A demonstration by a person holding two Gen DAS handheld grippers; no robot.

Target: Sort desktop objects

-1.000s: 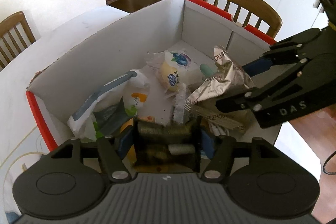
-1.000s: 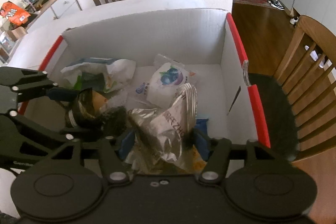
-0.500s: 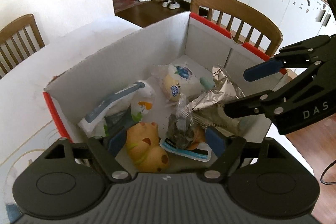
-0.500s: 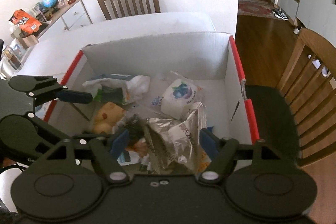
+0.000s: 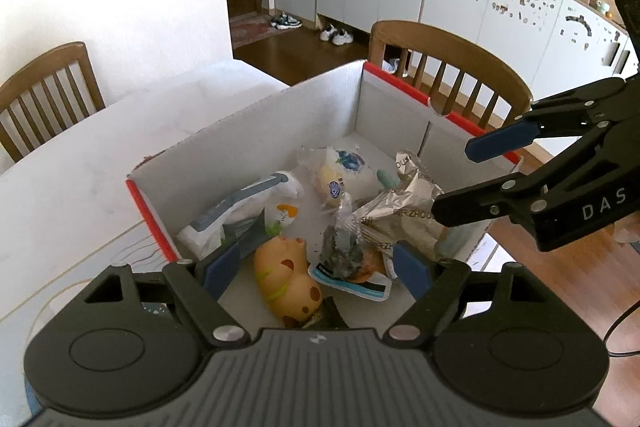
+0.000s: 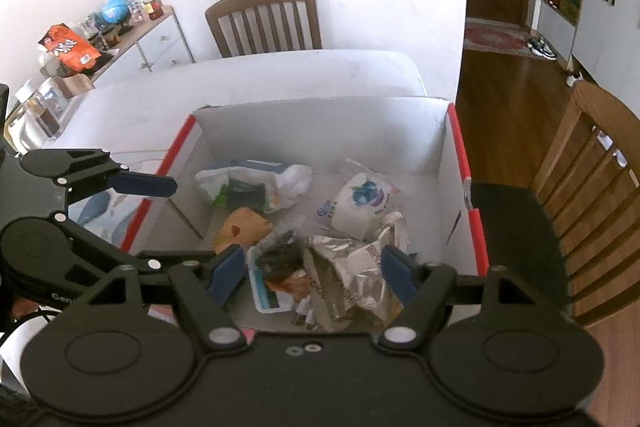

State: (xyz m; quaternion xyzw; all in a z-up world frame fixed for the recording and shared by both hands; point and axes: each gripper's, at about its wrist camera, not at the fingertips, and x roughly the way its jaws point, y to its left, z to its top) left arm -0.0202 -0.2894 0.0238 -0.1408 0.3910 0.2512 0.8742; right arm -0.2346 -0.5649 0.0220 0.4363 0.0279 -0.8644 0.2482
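A white cardboard box [image 5: 260,131] with red rims [image 6: 460,155] stands on the table. Inside lie a crumpled silver foil bag [image 5: 404,211] [image 6: 352,267], a dark packet in clear wrap [image 5: 344,255] [image 6: 280,259], an orange animal toy [image 5: 288,275] [image 6: 240,227], a white plastic bag [image 5: 240,211] and a blueberry-print bag [image 6: 364,203]. My left gripper [image 5: 316,267] hangs open above the box's near end, nothing between its pads. My right gripper [image 6: 312,273] also hangs open, over the foil bag without touching it. Each gripper shows in the other's view, left gripper [image 6: 168,223] and right gripper [image 5: 468,175].
The box sits on a white table [image 5: 80,167]. Wooden chairs stand around it: one chair [image 5: 452,67] behind the box, another chair [image 5: 44,87] at far left, a third chair [image 6: 592,187] close by the box's right side. A sideboard [image 6: 120,39] with snacks stands by the wall.
The left gripper let go of the dark packet and the right one let go of the foil bag. Both opened and rose away from the box; the items now lie inside.
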